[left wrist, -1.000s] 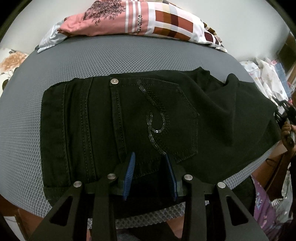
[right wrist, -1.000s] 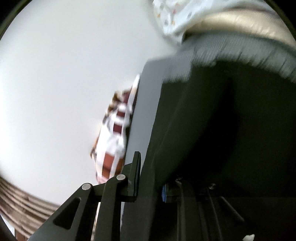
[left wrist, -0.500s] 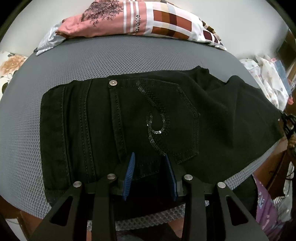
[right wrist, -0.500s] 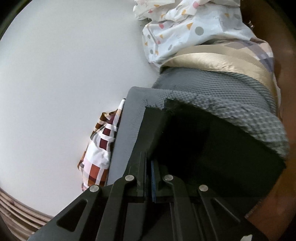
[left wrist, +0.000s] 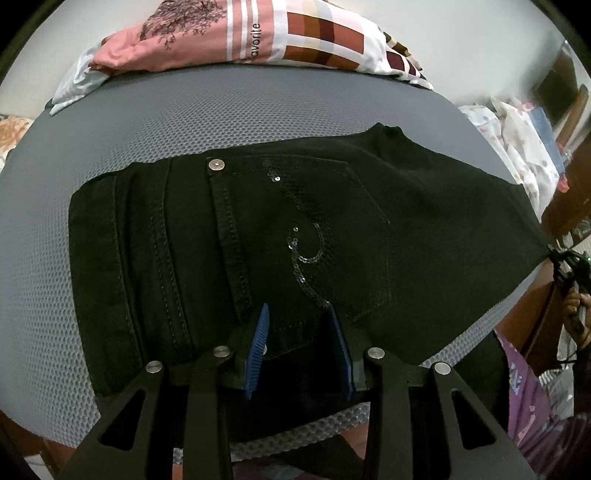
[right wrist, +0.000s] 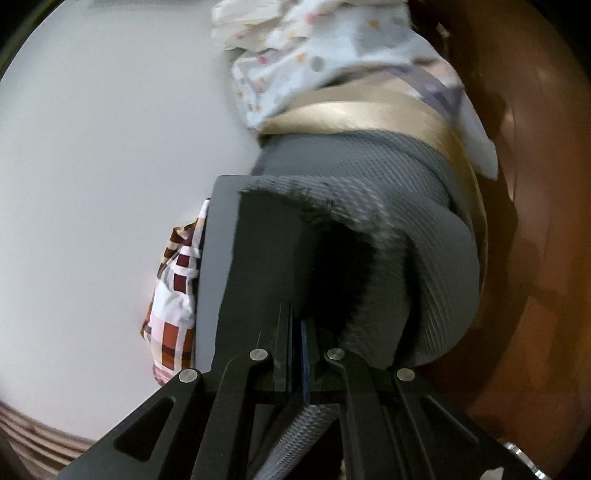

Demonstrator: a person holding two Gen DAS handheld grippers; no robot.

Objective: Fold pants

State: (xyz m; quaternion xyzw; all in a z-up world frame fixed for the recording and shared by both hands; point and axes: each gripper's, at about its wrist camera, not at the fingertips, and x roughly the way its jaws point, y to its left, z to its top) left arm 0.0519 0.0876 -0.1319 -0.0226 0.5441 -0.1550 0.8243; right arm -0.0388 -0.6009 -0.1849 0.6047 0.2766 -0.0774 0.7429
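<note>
Black pants (left wrist: pixel 295 236): spread flat on grey mesh mattress (left wrist: pixel 229 122), below patterned pillow (left wrist: pixel 258 37). Left tool (left wrist: pixel 299 350): fingers parted, released, over pants' near edge. Right tool (right wrist: pixel 301 354): clenched on pants' edge. Right wrist view alone: white dotted cloth (right wrist: pixel 306 59) beyond mattress end.

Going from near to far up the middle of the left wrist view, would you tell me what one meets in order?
Open left gripper with blue ribbed pads → black denim pants with sequinned back pocket → bare grey mesh mattress surface → pink and brown checked pillow → pale wall.
</note>
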